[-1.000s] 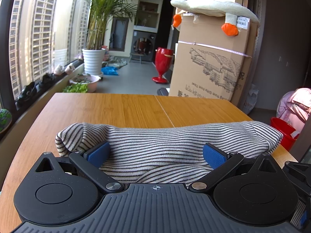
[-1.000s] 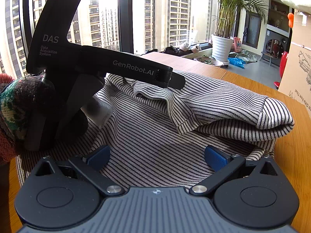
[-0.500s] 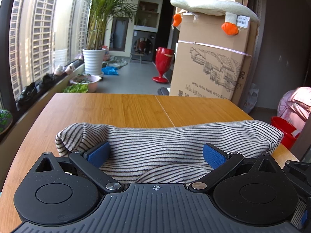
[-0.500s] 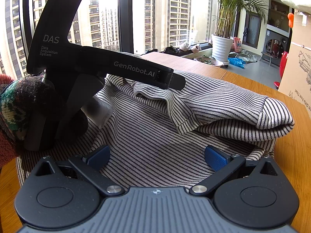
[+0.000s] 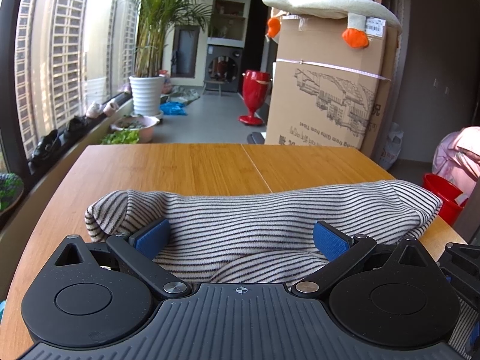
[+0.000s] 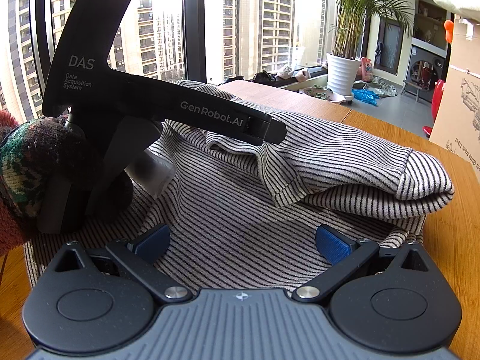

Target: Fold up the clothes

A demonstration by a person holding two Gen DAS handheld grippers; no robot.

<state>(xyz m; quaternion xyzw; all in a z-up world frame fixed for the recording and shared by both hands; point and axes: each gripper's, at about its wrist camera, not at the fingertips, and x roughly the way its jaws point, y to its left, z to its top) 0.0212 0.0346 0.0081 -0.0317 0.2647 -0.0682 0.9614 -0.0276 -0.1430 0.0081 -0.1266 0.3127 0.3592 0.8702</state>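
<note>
Cardboard box (image 5: 327, 90) behind wooden table (image 5: 210, 165); potted palm (image 5: 150, 60) by window; red bucket (image 5: 444, 198) right.

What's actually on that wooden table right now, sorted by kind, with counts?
Striped garment, partly folded: 1
Handheld grippers over it: 2, the left gripper and the right gripper, both open
Total: 3

The garment (image 5: 258, 225) is off-white with thin black stripes, lying on an orange-brown wooden table (image 5: 210, 165). Both grippers are black with blue finger pads (image 5: 151, 237). A sleeve (image 6: 21, 162) is knitted in dark green, brown and red. Farther off stand a red vase (image 5: 255, 97), a white ribbed planter (image 5: 145, 94) and a brown cardboard box (image 5: 327, 90).
</note>
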